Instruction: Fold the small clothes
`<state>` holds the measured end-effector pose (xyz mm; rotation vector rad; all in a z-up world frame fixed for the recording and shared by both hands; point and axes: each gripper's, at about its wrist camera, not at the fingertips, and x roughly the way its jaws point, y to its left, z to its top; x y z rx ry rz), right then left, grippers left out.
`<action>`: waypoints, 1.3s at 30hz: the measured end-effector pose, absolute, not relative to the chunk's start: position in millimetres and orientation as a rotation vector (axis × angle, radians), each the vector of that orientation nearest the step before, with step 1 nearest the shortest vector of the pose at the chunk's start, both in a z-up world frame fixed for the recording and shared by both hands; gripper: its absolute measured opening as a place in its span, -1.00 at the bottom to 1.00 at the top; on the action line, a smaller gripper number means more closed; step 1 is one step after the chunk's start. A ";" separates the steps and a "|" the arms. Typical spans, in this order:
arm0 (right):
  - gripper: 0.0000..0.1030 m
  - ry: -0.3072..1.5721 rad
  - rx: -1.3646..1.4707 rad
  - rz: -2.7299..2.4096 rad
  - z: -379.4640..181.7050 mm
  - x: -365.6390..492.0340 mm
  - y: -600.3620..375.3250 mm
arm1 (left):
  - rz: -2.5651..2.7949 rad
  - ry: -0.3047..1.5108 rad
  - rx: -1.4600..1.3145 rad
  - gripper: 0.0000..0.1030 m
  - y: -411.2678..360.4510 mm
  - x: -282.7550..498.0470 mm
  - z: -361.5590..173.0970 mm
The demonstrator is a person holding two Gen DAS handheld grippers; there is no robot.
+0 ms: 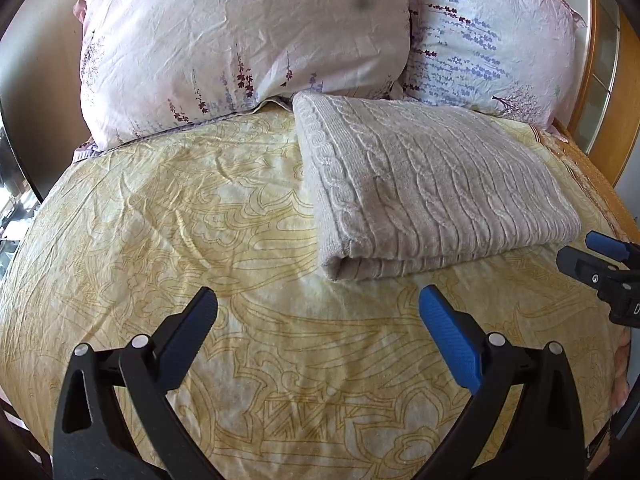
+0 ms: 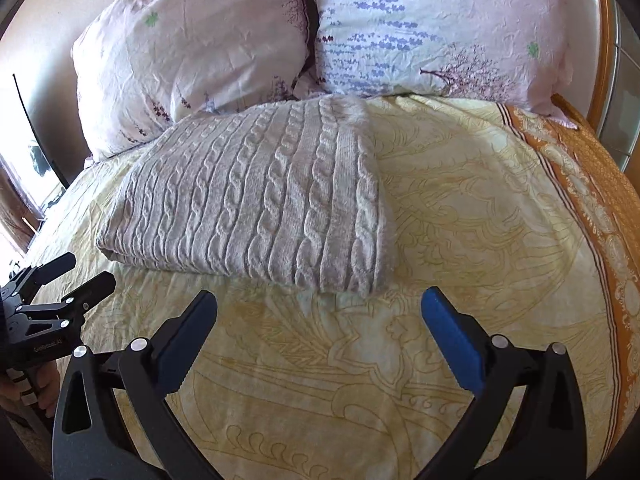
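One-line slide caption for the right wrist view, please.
Folded cable-knit sweater lies on the yellow bedspread; right gripper open and empty before it.

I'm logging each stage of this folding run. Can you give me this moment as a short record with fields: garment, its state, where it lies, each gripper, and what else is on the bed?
garment: pale cable-knit sweater
state: folded into a flat rectangle, layered fold edge facing the cameras
location: on the yellow patterned bedspread, far end against the pillows
left gripper: open, nothing between its fingers, short of the sweater
right gripper: open, holds nothing, short of the sweater's near edge
other items: two floral pillows at the head of the bed
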<state>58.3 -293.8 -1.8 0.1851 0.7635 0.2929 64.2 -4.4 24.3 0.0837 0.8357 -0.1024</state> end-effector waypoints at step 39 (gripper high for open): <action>0.97 0.846 0.064 0.206 -15.7 60.4 -266.4 | -0.097 0.936 0.076 0.97 -5.3 77.1 8.9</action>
